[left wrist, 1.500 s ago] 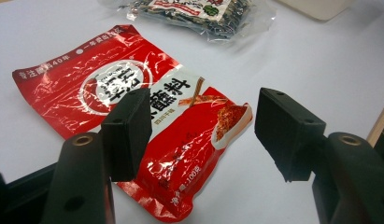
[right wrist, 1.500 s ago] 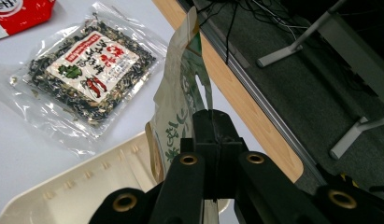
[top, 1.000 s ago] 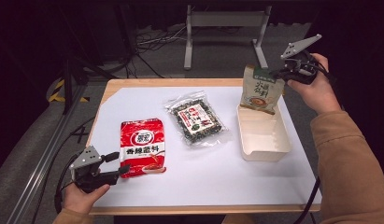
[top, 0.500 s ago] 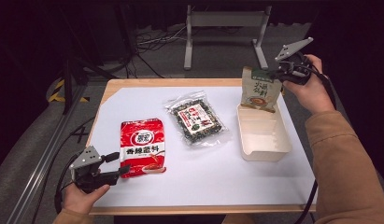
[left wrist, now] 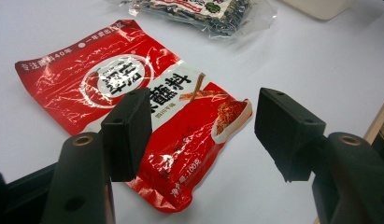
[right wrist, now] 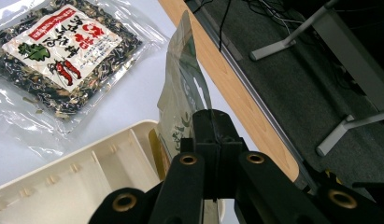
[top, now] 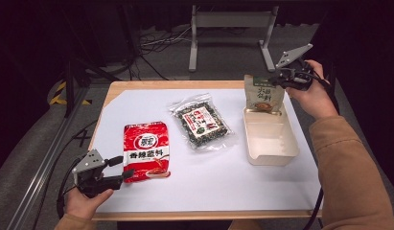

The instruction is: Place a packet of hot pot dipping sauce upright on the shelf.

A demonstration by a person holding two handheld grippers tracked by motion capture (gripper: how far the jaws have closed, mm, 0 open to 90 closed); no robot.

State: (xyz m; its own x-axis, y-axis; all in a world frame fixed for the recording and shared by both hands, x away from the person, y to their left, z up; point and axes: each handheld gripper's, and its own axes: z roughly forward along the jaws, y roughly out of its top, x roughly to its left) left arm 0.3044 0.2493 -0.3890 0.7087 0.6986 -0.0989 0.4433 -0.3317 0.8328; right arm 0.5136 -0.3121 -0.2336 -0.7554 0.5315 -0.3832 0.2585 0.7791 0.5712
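Tabletop (top: 137,103) under white paper, and over on the left the left tool (top: 119,168) sits low at the near edge, jaws spread wide with nothing between them, right at the bottom corner of the red packet (top: 146,150). From the left tool's own camera the red packet (left wrist: 147,107) lies flat on the paper just beyond the open jaws. Moving along, the clear bag of dark dried bits (top: 201,122) rests flat mid-table, well apart from both hands. Next, the cream tray (top: 271,153) sits toward the right side. At its far end the green-and-beige pouch (top: 262,93) stands upright, its bottom inside the tray. Far right, the right tool (top: 276,81) is clamped tight on that pouch's top edge, the pouch (right wrist: 180,107) rising above the tray's wall (right wrist: 77,163).
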